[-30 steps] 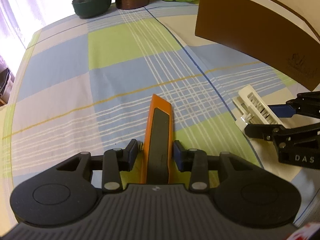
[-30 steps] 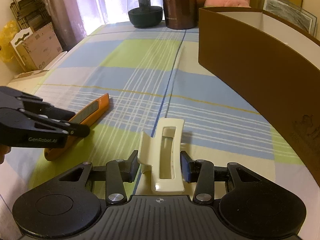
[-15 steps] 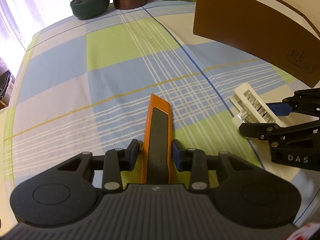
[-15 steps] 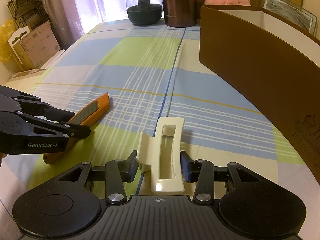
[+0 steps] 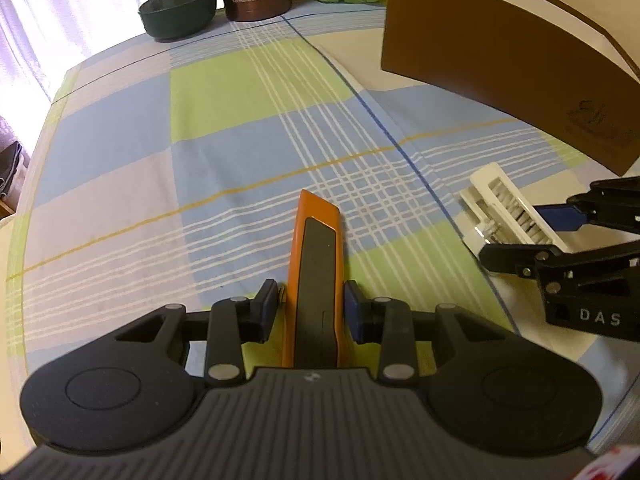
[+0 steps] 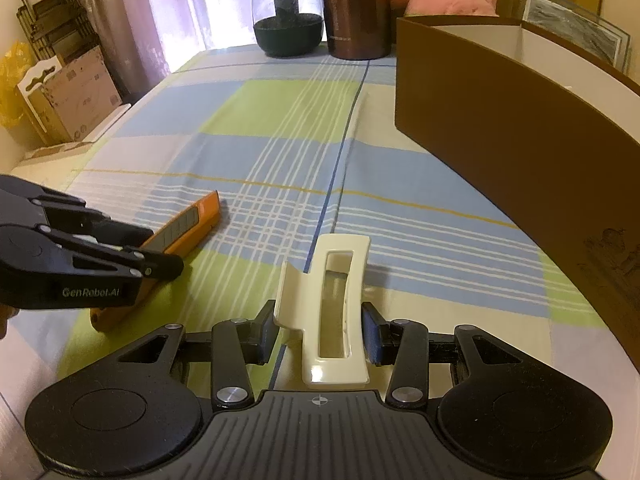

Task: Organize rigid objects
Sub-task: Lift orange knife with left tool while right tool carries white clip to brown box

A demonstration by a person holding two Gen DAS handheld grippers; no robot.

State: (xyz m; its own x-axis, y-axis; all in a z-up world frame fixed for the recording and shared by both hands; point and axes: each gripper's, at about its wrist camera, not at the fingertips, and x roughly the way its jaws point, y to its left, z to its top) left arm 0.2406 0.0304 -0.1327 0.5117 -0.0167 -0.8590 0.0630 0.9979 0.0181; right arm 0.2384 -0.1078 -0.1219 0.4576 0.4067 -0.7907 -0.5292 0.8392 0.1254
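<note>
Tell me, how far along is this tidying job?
Nothing looks put away yet: the part of the brown box in view is bare inside. In hand: the left tongs are shut on the orange utility knife, the right tongs on the cream hair clip, both still on the checked cloth. Left: lifting and placing both.

Daylight is glowing through pale curtains point(image 6: 168, 8) in the upper left of the frame. A checked blue-and-green tablecloth point(image 6: 256, 128) is filling the centre, and flattened cardboard boxes point(image 6: 68, 96) are leaning against the wall at left.
</note>
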